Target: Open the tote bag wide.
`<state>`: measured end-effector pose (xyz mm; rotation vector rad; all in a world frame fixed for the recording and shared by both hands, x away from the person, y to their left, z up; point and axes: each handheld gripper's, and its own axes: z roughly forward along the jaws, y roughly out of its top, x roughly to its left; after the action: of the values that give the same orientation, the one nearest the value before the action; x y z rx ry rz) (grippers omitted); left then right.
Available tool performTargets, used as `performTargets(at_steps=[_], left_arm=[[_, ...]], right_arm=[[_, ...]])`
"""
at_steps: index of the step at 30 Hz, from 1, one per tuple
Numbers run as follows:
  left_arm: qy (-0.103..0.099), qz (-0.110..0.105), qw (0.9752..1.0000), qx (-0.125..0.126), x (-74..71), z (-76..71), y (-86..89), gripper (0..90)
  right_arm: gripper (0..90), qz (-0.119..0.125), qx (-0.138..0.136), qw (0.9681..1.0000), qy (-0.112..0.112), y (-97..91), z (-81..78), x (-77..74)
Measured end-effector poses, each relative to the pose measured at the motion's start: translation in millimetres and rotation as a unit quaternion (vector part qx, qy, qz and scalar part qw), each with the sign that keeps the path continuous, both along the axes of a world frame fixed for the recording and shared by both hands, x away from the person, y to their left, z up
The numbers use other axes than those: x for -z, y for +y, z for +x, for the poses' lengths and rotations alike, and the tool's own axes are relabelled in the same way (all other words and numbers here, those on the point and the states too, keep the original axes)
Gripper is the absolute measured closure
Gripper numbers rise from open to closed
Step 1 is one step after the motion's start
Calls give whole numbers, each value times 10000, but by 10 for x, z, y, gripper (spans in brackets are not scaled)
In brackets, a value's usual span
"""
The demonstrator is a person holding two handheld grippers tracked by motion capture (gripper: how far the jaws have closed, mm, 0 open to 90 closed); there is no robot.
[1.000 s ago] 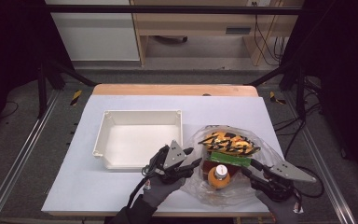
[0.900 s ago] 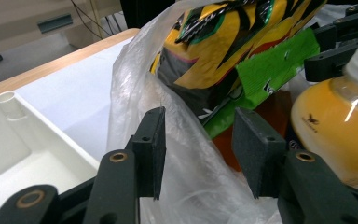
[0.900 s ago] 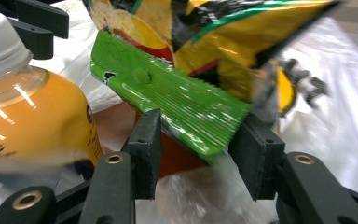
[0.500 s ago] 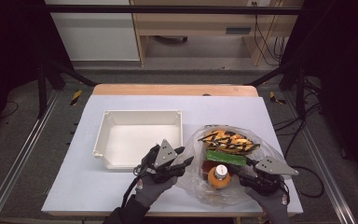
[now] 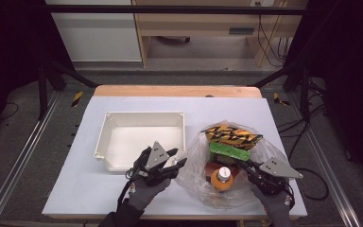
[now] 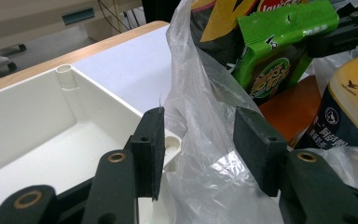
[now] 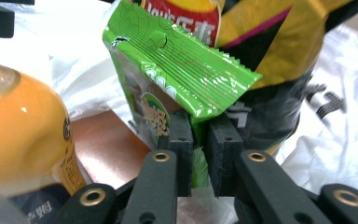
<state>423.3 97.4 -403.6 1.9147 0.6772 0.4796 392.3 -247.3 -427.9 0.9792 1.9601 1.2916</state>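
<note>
From above, the white tray sits left of a clear plastic bag holding a green packet and an orange bottle. Left gripper view: the left gripper gapes, bag film between its jaws. Right gripper view: the right gripper has just closed, pinching the packet's edge.
</note>
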Motion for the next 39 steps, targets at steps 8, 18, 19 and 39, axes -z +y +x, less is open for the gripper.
performTargets(at_steps=[8, 18, 19, 39], left_arm=[[-50, 11, 10000, 17, -16, -30, 8, 529], [-113, -128, 9999, 22, -88, -62, 56, 509], [-121, -144, 9998, 29, -95, -67, 56, 509], [-408, -198, 9982, 380, -389, -145, -157, 467]], right_arm=[[852, 76, -66, 9996, -269, -12, -57, -141], [867, 305, -298, 9976, -538, -7, -168, -465], [868, 314, -314, 9975, -553, 0, -174, -485], [869, 382, -731, 9957, -416, 178, -150, -560]])
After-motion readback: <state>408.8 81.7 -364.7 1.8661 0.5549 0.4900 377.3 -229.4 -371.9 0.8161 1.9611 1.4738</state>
